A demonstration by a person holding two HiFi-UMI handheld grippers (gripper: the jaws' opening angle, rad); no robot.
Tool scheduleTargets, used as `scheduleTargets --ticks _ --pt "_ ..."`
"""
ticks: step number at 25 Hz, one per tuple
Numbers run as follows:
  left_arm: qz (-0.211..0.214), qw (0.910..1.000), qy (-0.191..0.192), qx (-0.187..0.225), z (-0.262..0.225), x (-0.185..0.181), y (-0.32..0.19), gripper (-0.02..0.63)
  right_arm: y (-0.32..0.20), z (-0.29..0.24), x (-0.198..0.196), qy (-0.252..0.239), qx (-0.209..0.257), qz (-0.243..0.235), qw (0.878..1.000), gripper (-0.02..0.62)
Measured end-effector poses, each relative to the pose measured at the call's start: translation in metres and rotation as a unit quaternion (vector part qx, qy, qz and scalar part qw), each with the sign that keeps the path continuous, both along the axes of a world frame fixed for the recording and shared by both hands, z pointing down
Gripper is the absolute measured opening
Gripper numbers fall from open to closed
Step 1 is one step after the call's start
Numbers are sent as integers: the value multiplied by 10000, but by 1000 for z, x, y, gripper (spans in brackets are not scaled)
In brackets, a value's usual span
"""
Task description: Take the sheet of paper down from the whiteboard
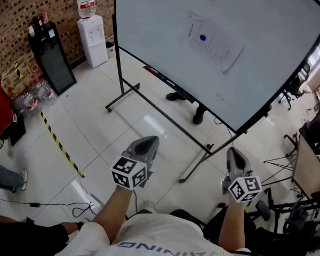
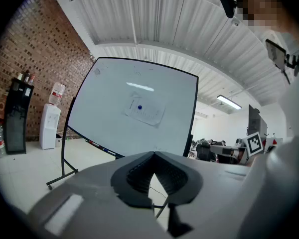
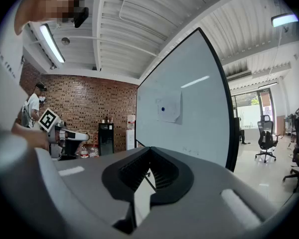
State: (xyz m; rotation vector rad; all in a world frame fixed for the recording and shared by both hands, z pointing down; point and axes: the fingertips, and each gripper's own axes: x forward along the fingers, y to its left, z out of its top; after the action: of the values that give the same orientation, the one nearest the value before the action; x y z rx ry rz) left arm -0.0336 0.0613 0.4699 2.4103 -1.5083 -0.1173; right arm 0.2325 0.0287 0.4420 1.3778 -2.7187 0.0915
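Both grippers, left point(image 1: 148, 142) and right point(image 1: 234, 153), had fingers pressed together on nothing. Paper point(image 1: 213, 44) hung far off on the whiteboard point(image 1: 272, 73) under a blue magnet point(image 1: 202, 37); we judged stepping closer and spreading fingers best.

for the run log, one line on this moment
left gripper: shut, empty | right gripper: shut, empty | paper: on whiteboard, blue magnet

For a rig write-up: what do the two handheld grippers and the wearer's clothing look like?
The left gripper and right gripper are smooth grey tapered shells with dark ribbed pads. Each carries a white cube with black square markers. The person wears a white T-shirt.
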Motion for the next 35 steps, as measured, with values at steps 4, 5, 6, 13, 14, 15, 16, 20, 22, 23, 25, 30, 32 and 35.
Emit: scheduleTargets --ticks 4,5,6,13,14,15,16,20,22,23,25,30,32,35 --pt "-45 10000 15 -56 3 -18 1 2 -5 0 -21 76 -30 -92 9999 6" --pt "-58 10000 17 -77 5 -21 -1 2 -9 0 -25 91 -37 -108 9999 6" --pt "-68 9999 15 -101 7 -25 -3 2 -13 1 -29 102 -40 -131 9999 6" --pt "-128 9997 -55 -190 17 -36 -40 2 -58 4 -45 44 -27 -230 9997 6" --pt "-134 9997 -87 -175 16 -38 -48 2 -67 3 -47 12 -3 -240 9997 6" --pt "-149 9997 -122 -151 14 -40 -57 2 -77 -1 -49 -19 36 -262 9996 6" --pt "-170 9997 -154 -120 11 -42 -67 2 -87 -5 -51 -41 92 -293 9995 6" --pt "-196 9995 -253 4 -4 -44 -119 2 -136 -26 -53 -239 229 -298 9990 6" --pt "-98 9995 -315 20 -9 -34 -147 2 -161 -42 -43 -524 166 -149 9984 6" --pt "-61 9994 -349 32 -11 -29 -163 2 -173 -50 -38 -641 176 -97 9977 6" --pt "-32 9992 -397 91 -19 -20 -197 2 -196 -66 -31 -759 284 -68 9967 6" --pt "143 9972 -562 464 -55 6 -265 2 -243 -92 -15 -787 625 -63 9949 6" --pt "167 9958 -671 593 -68 11 -287 2 -258 -98 -15 -825 705 -100 9940 6" --pt "206 9929 -878 775 -85 14 -314 2 -266 -101 -21 -842 727 -207 9936 6"
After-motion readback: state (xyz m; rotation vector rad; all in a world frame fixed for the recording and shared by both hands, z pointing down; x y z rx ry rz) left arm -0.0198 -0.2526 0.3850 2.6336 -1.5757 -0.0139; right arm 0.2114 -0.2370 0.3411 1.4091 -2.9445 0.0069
